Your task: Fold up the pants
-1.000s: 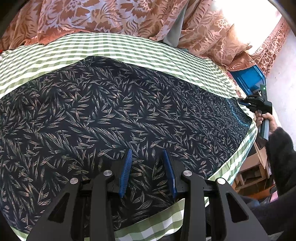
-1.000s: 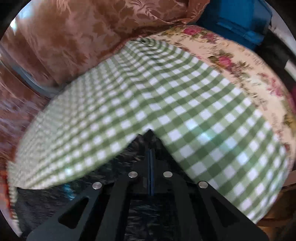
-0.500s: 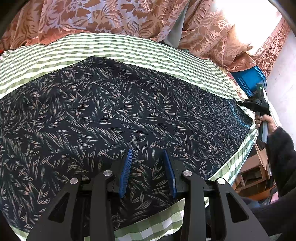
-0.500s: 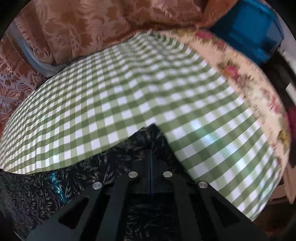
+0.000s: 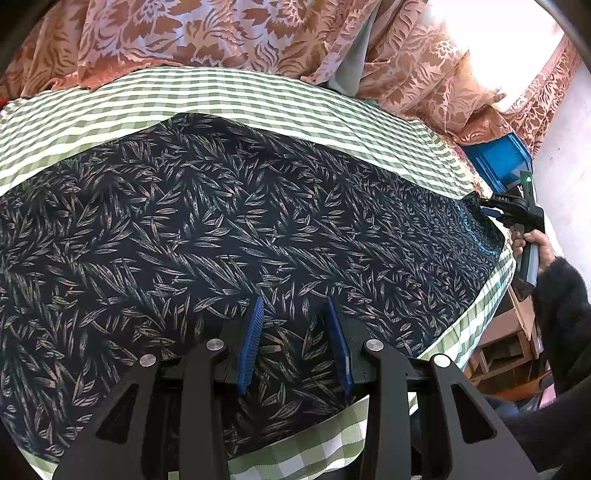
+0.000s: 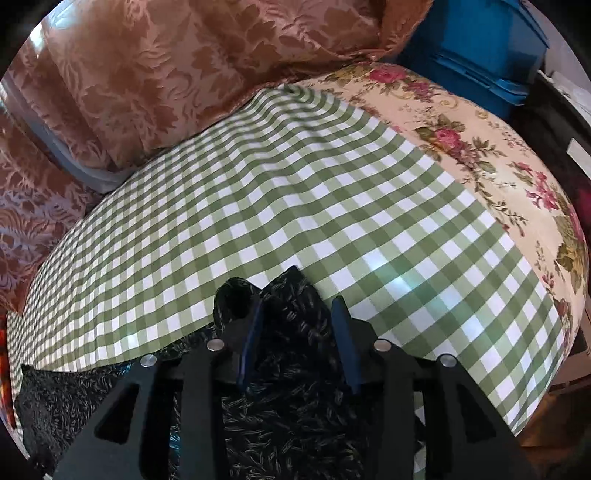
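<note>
Dark navy pants (image 5: 221, 221) with a tan leaf print lie spread flat on a green checked cloth (image 5: 258, 96). My left gripper (image 5: 294, 301) hovers over their near edge, jaws partly apart, nothing pinched between the blue pads. At the far right end my right gripper (image 5: 495, 212) meets a corner of the pants. In the right wrist view that gripper (image 6: 298, 302) has its jaws opening. The bunched corner of the pants (image 6: 288, 406) lies loose between the fingers (image 6: 341, 332), and the pads do not press on it.
Brown floral curtains (image 5: 221, 29) hang behind the table. A blue crate (image 6: 480, 48) stands past the right end, beside a flowered cloth (image 6: 480, 147) under the checked one (image 6: 295, 184). A wooden shelf (image 5: 506, 343) sits below the right edge. A hand (image 5: 535, 243) holds the right gripper.
The right gripper's jaws, shut on the pants corner in both earlier frames, now stand apart with the corner slumped between them. The left gripper and the pants under it have not moved.
</note>
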Available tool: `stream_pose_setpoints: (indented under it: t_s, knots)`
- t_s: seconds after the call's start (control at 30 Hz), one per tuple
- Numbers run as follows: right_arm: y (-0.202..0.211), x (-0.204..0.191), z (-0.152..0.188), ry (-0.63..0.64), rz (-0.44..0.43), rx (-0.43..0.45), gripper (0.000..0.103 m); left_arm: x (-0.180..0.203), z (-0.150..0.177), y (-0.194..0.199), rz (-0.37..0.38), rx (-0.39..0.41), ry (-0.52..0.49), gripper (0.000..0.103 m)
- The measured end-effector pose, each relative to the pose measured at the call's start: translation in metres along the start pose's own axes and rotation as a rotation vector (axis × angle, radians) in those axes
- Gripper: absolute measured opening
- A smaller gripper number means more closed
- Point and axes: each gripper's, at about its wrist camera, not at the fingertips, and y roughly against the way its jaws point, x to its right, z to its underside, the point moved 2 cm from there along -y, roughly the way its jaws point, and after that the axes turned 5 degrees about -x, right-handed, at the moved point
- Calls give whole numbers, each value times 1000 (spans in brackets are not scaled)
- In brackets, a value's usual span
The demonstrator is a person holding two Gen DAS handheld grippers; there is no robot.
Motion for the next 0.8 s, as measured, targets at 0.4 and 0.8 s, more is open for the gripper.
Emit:
stream_pose_setpoints:
  t_s: [0.4, 0.8]
  knots:
    - [19, 14, 2, -108, -181, 33, 50, 1, 0, -2, -8, -1, -3, 34]
    - [-13, -20, 11, 115, 50, -49, 6, 4, -1, -1, -23, 2, -14, 34]
